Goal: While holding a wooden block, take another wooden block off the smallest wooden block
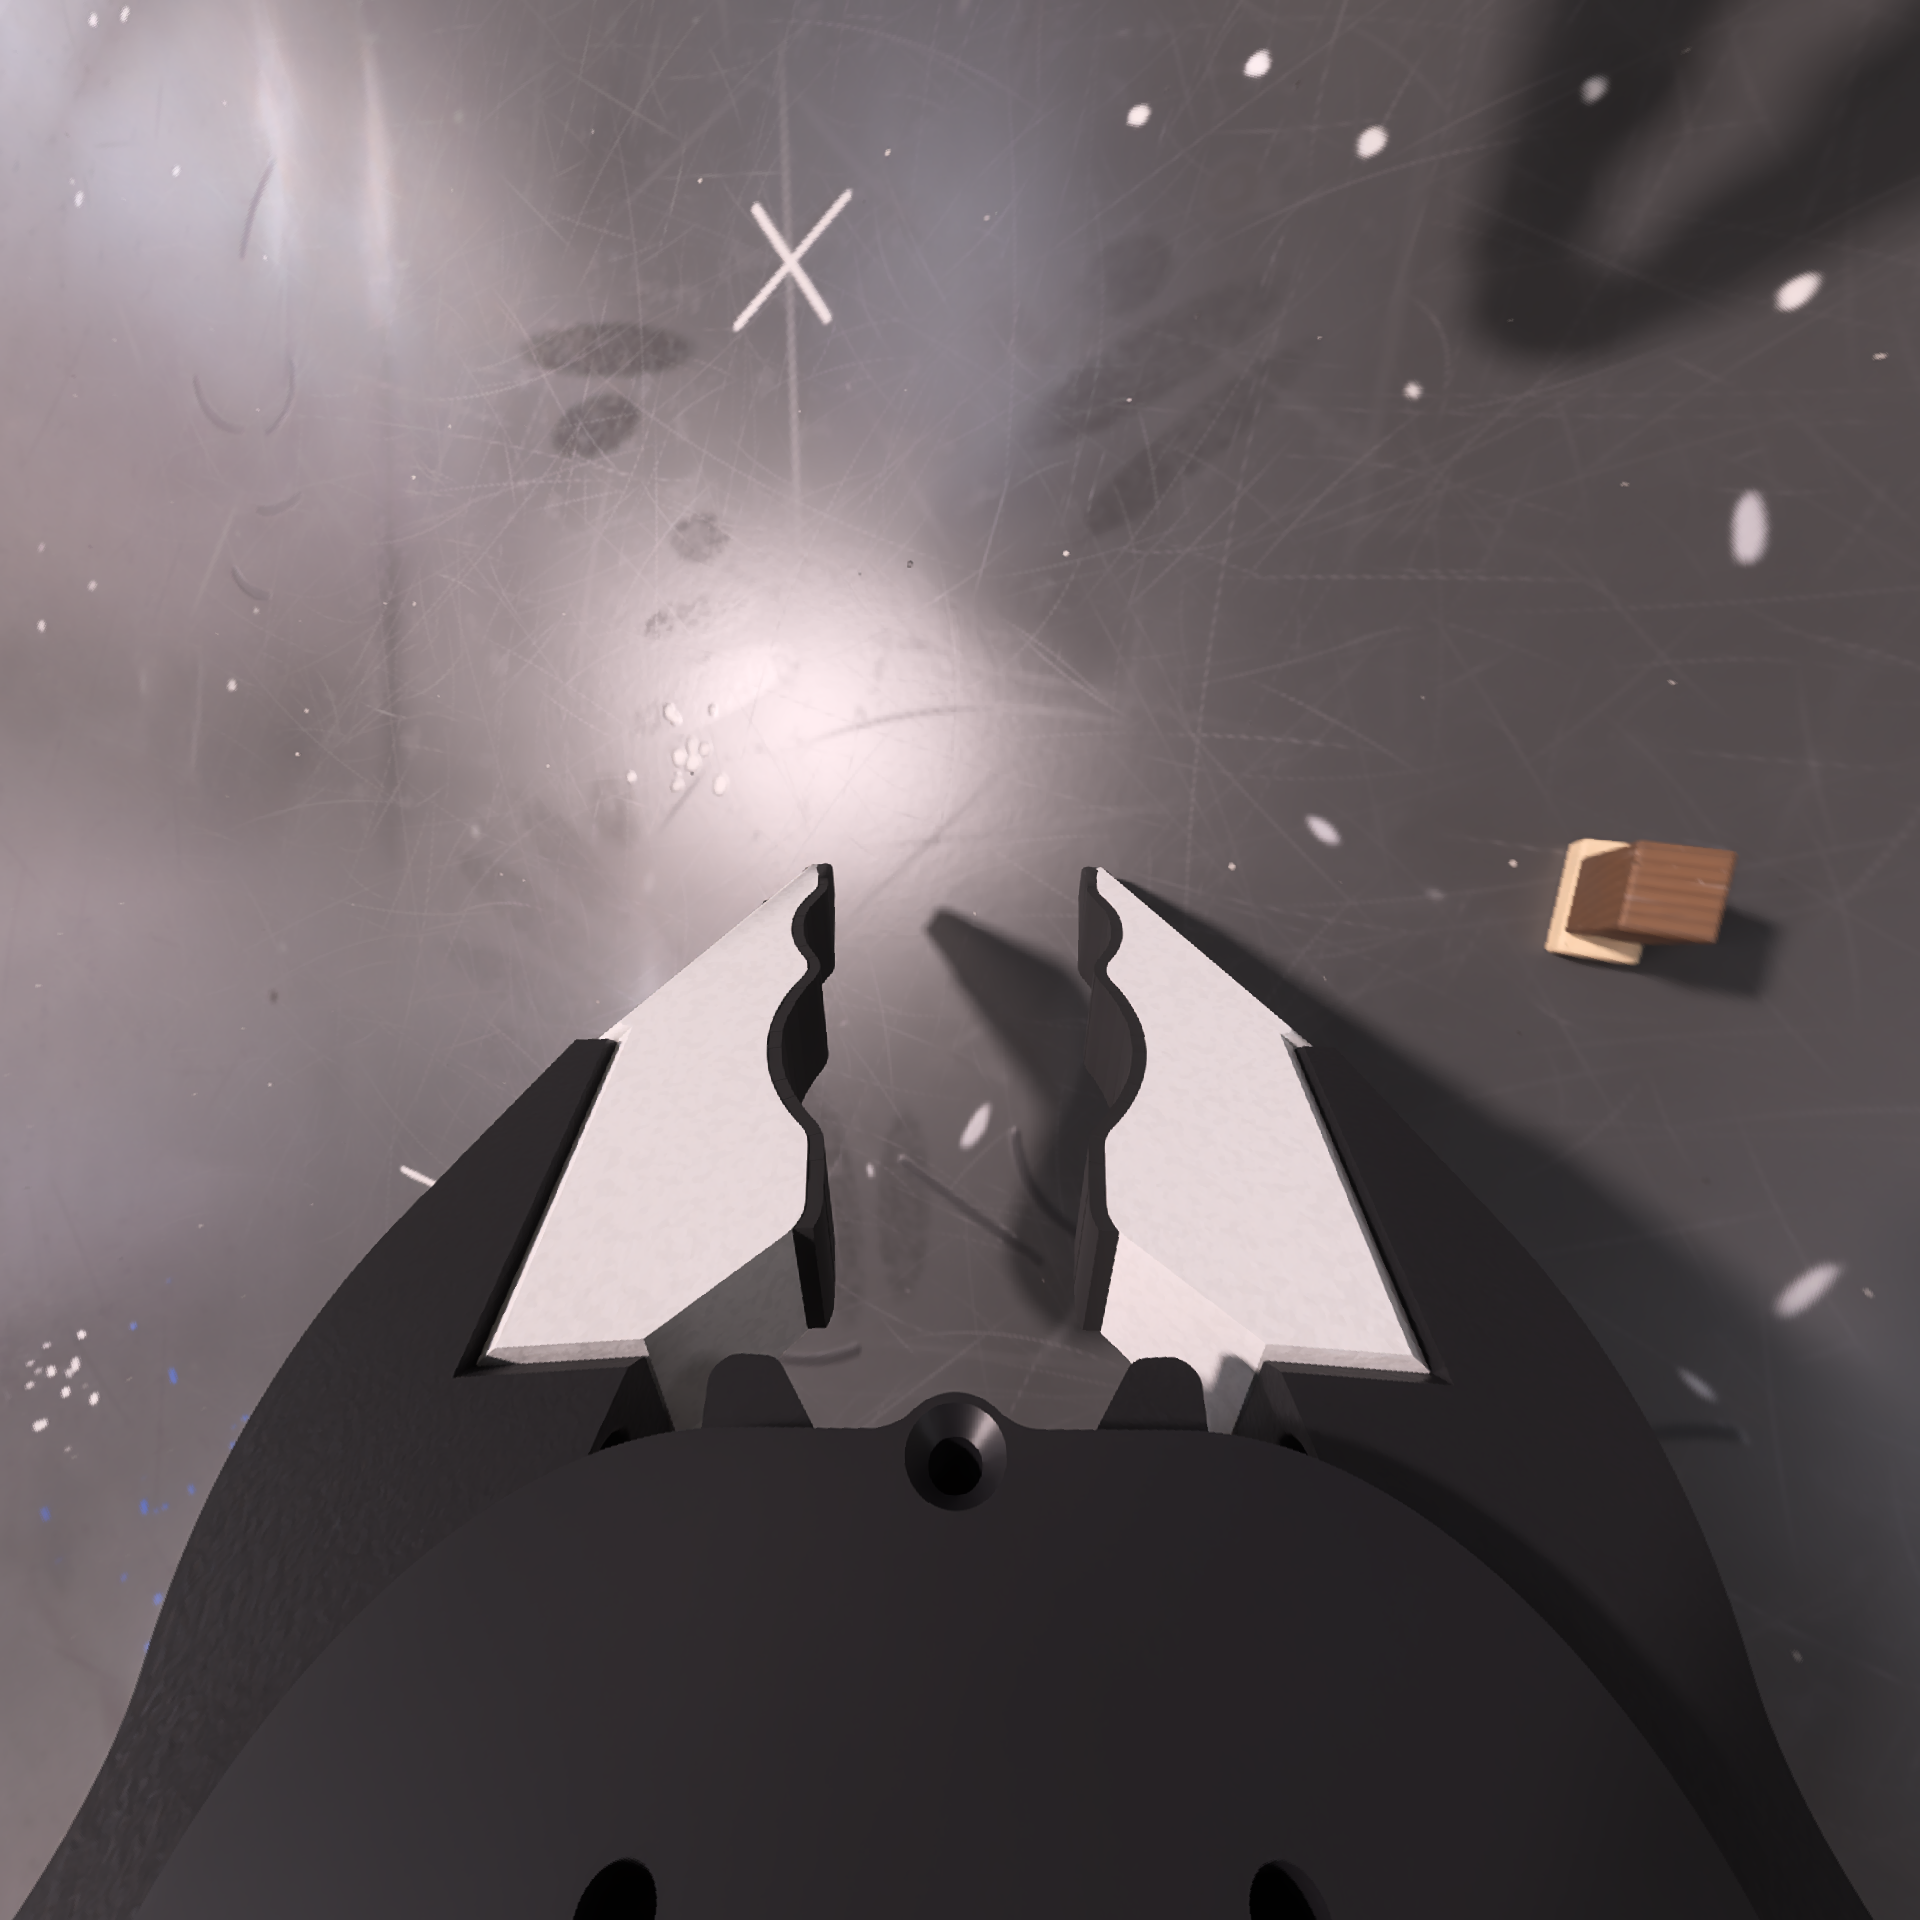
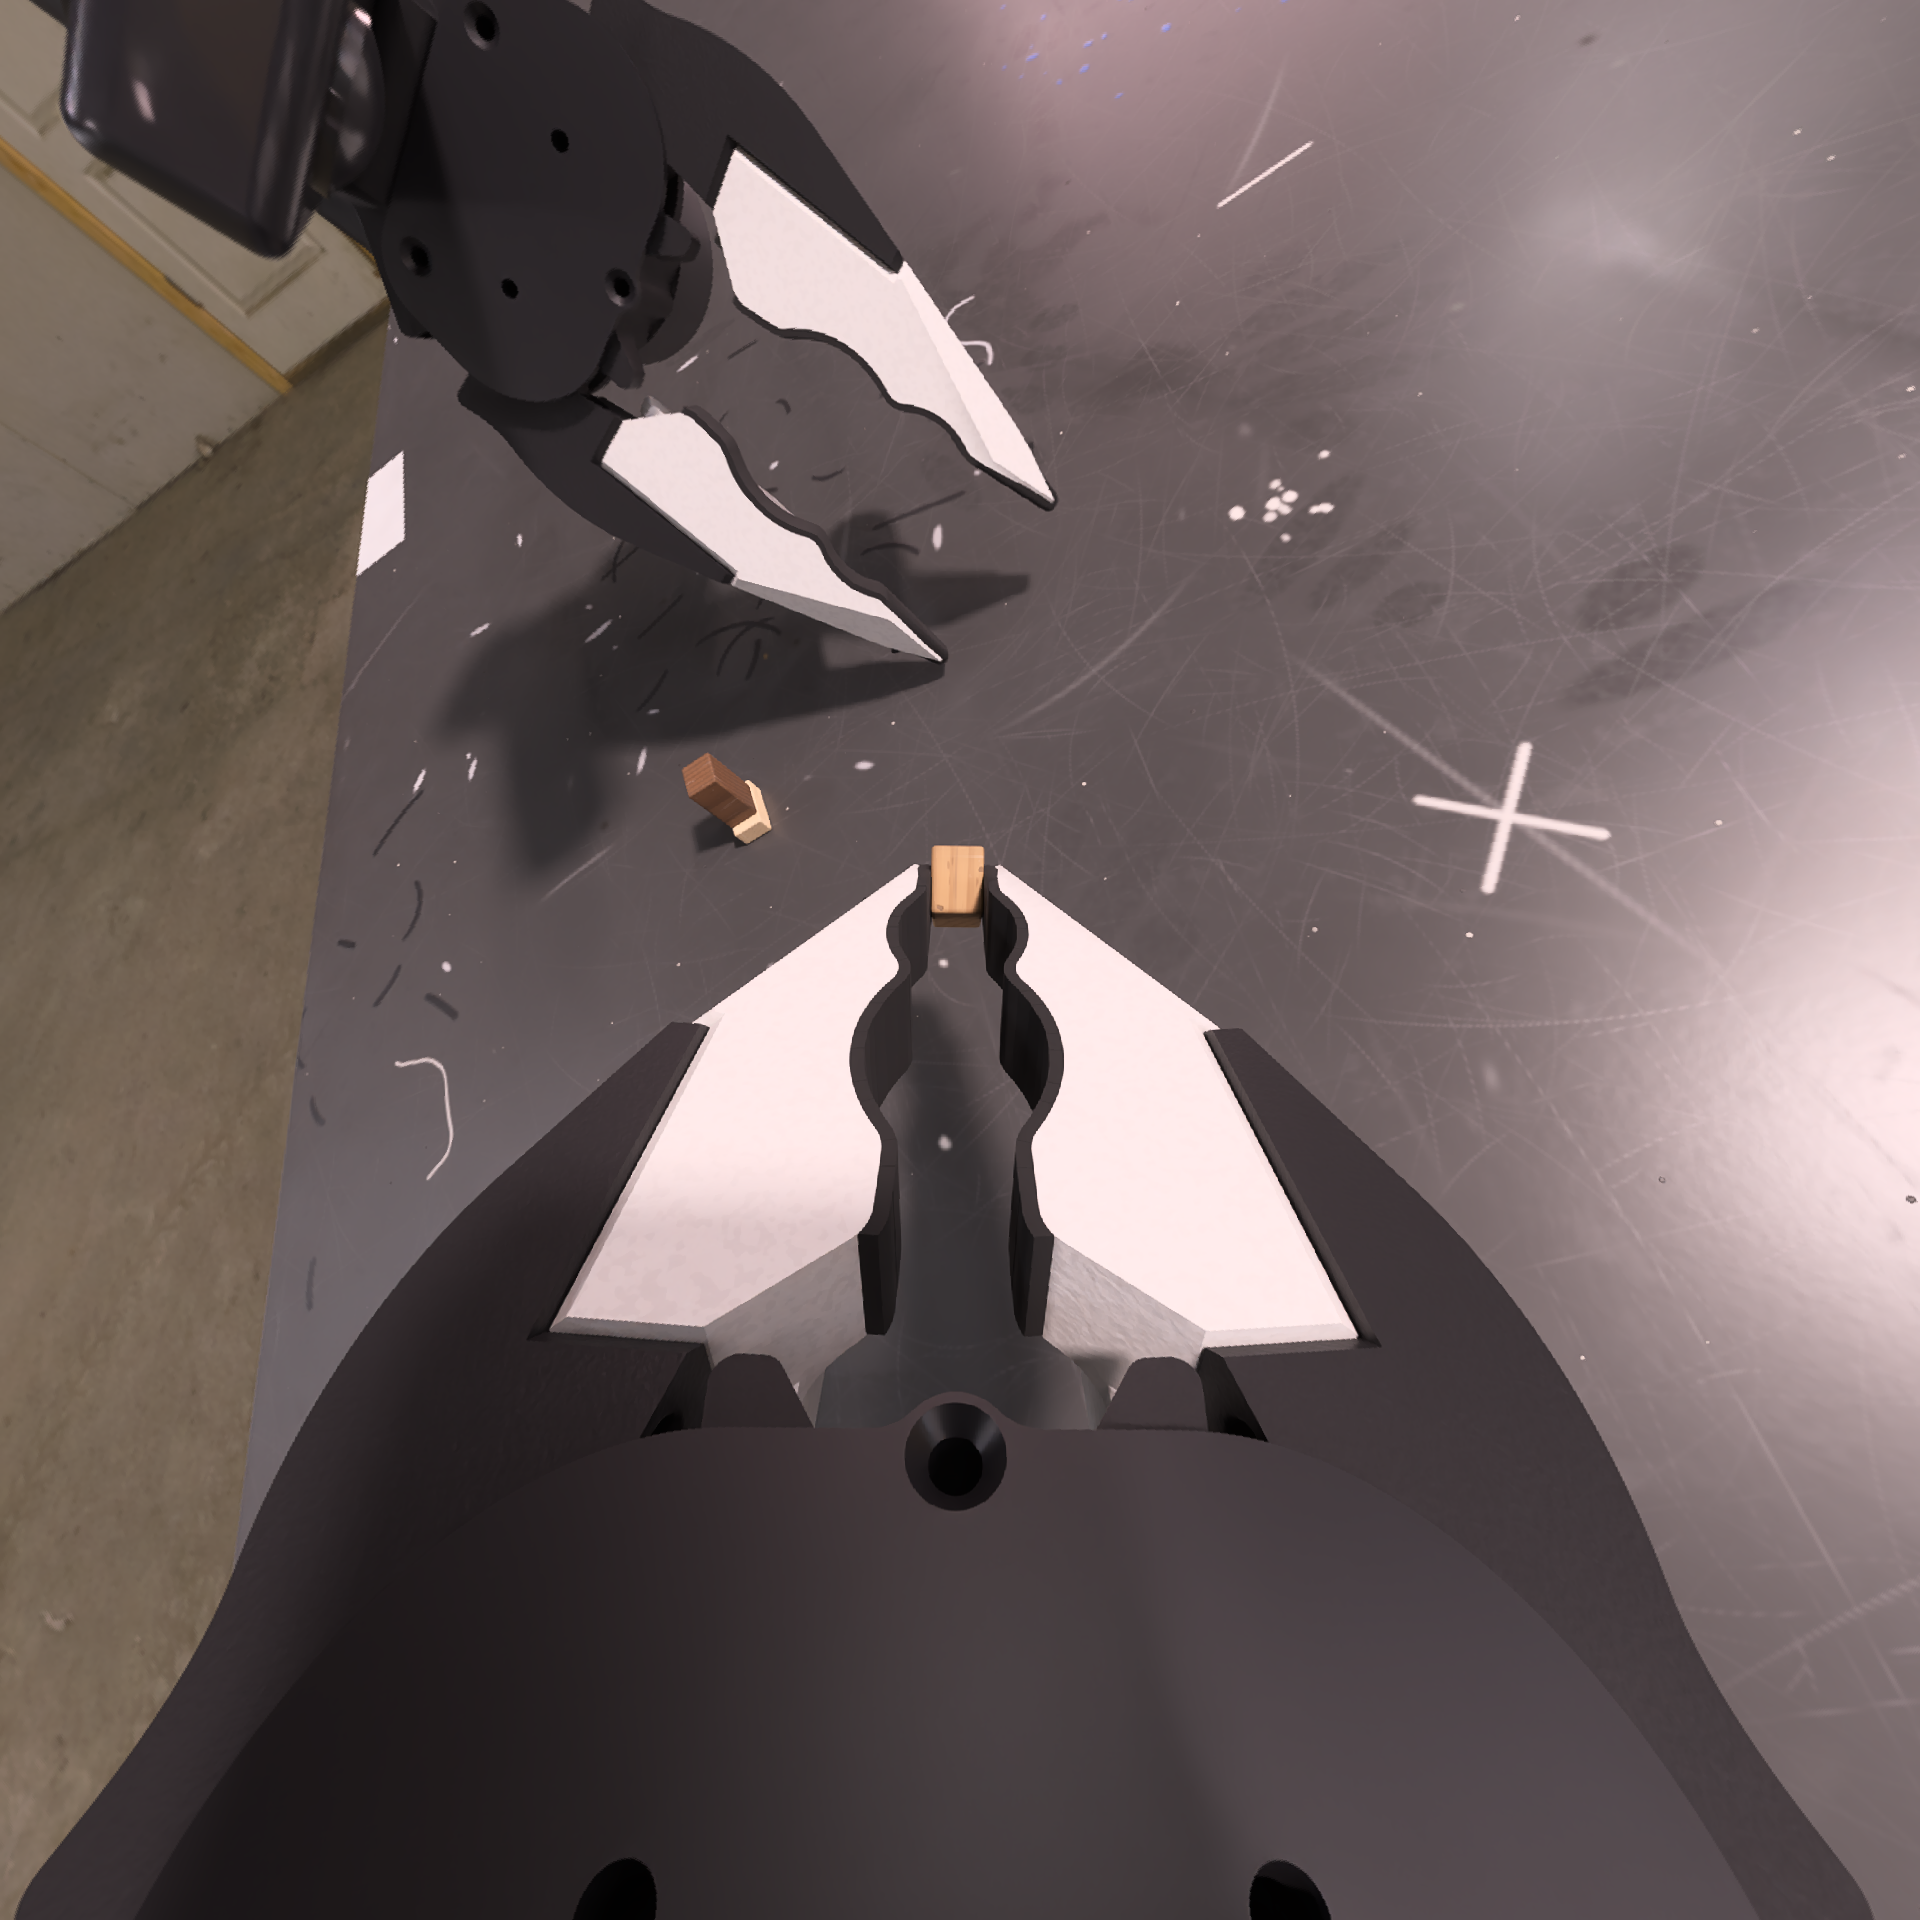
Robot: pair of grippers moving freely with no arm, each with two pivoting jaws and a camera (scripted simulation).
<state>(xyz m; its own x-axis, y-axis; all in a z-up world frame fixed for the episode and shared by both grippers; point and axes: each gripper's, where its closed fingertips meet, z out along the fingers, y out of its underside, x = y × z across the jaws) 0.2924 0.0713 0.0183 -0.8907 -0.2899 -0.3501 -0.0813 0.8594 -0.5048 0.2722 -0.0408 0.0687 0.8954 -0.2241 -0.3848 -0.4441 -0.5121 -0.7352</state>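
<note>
A dark brown wooden block point(image 1: 1652, 891) stands on a small pale wooden block point(image 1: 1588, 940) on the dark tabletop, at the right of the left wrist view. The same pair shows in the right wrist view, brown block point(image 2: 710, 782) on the pale block point(image 2: 753, 824). My left gripper point(image 1: 956, 883) is open and empty, hovering above the table left of the stack; it also shows in the right wrist view point(image 2: 992, 577). My right gripper point(image 2: 957, 883) is shut on a light tan wooden block point(image 2: 957, 881) held at its fingertips above the table.
The scratched dark tabletop point(image 2: 1351, 623) bears a white chalk cross point(image 2: 1507, 821), also in the left wrist view point(image 1: 792, 262). The table's left edge point(image 2: 364, 644) drops to a concrete floor point(image 2: 135, 831). White specks and scuffs dot the surface.
</note>
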